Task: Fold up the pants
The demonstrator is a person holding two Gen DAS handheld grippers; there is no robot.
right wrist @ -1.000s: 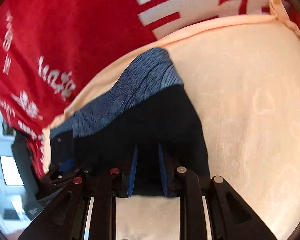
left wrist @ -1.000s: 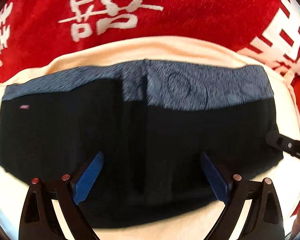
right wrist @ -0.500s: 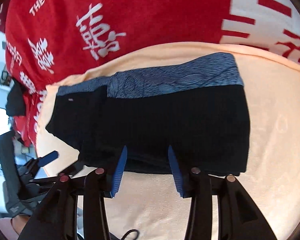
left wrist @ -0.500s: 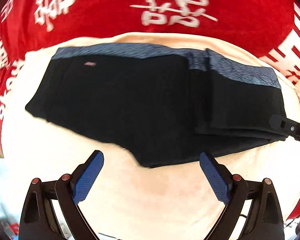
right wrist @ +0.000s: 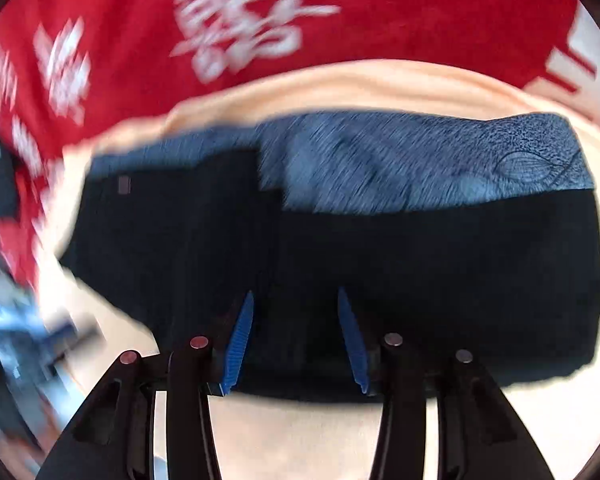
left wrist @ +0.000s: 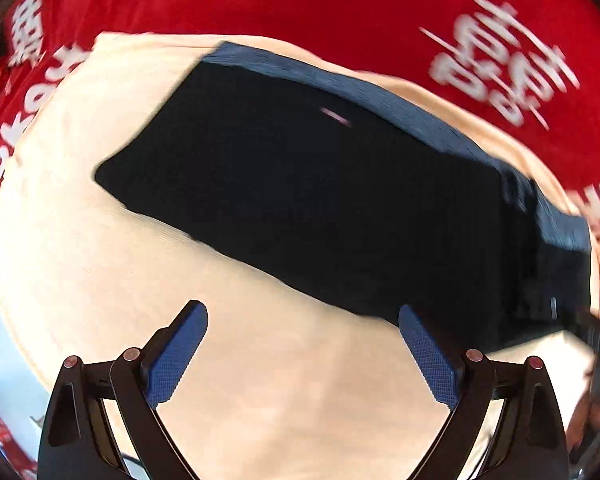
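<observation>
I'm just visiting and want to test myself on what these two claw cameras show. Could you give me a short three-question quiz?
1. True or false: the left claw has cloth pinched between its blue pads.
2. The black pants lie on which surface? A) bare red blanket B) a cream cloth C) a wooden floor
3. Fill in: the band along the pants' far edge is patterned ____.

Key
1. False. Its pads stand wide apart over the cream cloth, holding nothing.
2. B. The cream cloth lies on the red blanket with white lettering.
3. Blue: the waistband. The right claw is open over the pants' near edge.
</observation>
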